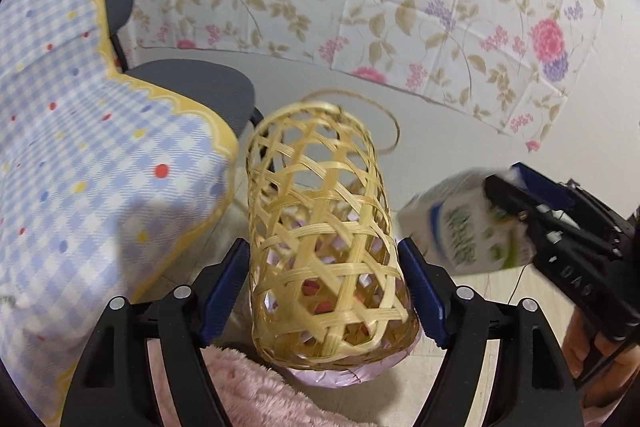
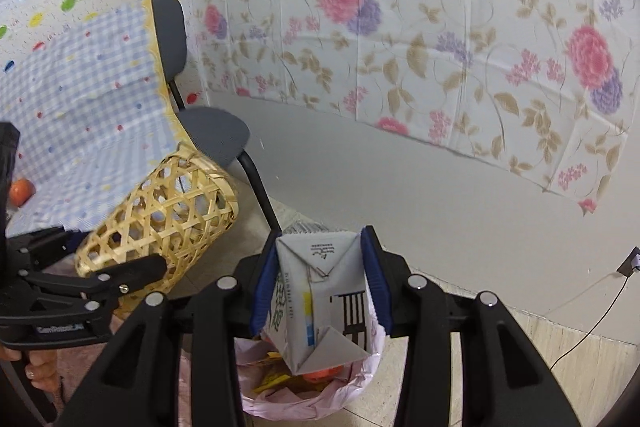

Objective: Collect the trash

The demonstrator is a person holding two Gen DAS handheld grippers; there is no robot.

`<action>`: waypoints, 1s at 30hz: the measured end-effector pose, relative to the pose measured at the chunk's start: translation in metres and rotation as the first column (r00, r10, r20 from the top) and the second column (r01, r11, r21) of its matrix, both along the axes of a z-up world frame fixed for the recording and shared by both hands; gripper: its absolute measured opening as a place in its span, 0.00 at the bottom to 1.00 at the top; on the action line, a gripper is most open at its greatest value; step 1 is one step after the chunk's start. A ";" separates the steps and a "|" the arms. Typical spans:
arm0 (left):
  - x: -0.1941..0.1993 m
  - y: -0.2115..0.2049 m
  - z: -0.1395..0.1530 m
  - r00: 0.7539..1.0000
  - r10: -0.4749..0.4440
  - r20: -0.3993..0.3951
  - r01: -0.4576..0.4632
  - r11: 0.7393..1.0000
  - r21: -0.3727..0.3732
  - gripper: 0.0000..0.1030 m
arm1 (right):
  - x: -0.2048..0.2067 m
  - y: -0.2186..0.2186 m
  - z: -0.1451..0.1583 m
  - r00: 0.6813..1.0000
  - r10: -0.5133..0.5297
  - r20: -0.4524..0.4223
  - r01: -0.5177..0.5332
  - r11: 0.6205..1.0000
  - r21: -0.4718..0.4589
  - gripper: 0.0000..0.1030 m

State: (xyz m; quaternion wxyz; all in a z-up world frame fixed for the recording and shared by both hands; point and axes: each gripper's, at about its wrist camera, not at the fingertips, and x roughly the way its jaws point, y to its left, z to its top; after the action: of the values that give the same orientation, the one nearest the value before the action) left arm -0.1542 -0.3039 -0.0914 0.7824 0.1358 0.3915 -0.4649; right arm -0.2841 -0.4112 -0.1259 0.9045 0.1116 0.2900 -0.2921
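Note:
My left gripper [image 1: 322, 283] is shut on a woven bamboo basket [image 1: 320, 227], held tilted above a trash bin lined with a pink bag [image 1: 340, 377]. The basket also shows in the right wrist view [image 2: 160, 219], with the left gripper [image 2: 80, 291] beside it. My right gripper [image 2: 320, 275] is shut on a white milk carton [image 2: 320, 291], held over the pink-lined bin [image 2: 312, 395], which holds orange and yellow scraps. In the left wrist view the carton [image 1: 464, 227] and the right gripper [image 1: 560, 239] are at the right.
A table with a blue checked cloth [image 1: 80, 147] stands at the left, with an orange fruit [image 2: 22, 191] on it. A grey chair [image 2: 212, 135] is behind it. A floral sheet [image 2: 400, 27] covers the wall. A pink fluffy fabric [image 1: 248, 391] lies below.

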 end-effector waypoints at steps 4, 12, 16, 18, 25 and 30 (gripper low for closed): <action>0.003 -0.001 0.000 0.999 0.028 0.020 -0.028 1.000 0.011 0.86 | -0.001 0.000 -0.005 1.000 0.003 0.002 -0.003 1.000 0.017 0.55; 0.010 0.026 0.015 0.988 0.143 0.065 -0.145 0.989 0.025 0.89 | -0.003 0.009 0.013 0.996 0.075 0.042 -0.077 0.996 0.050 0.71; 0.012 0.046 0.029 0.973 0.204 0.105 -0.209 0.977 0.036 0.89 | 0.001 0.025 0.031 0.988 0.132 0.074 -0.136 0.990 0.044 0.84; 0.012 0.062 0.043 0.958 0.246 0.146 -0.252 0.967 0.026 0.89 | 0.004 0.034 0.042 0.983 0.160 0.092 -0.164 0.986 0.034 0.89; 0.020 0.122 0.086 0.868 0.420 0.266 -0.436 0.900 0.004 0.89 | 0.030 0.072 0.085 0.941 0.303 0.153 -0.304 0.953 -0.017 0.94; 0.033 0.165 0.106 0.786 0.544 0.293 -0.566 0.824 -0.011 0.90 | 0.058 0.106 0.108 0.901 0.401 0.166 -0.402 0.915 -0.032 0.94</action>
State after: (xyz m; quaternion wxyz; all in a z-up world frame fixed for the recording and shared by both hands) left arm -0.1216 -0.1392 0.0145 0.9262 0.1100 0.3157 -0.1743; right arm -0.2260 -0.3048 -0.0182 0.9664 0.0753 0.2293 -0.0885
